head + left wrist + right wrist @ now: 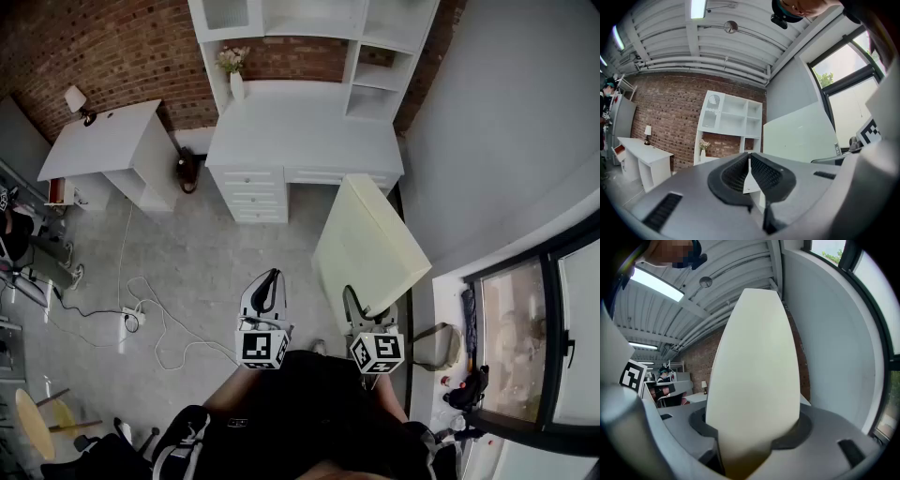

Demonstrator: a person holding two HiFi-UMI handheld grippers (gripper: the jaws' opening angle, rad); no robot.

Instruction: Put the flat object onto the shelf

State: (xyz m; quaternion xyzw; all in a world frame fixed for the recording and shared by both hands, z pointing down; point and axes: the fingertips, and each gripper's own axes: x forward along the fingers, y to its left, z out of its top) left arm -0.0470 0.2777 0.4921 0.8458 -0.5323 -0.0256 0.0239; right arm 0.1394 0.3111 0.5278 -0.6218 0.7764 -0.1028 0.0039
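one pale flat board (370,246) is clamped at its near edge by the right gripper (356,305) and held tilted over open floor (216,246), well apart from the white shelf (375,56); the jaws of the left gripper (266,286) are pressed together on nothing.
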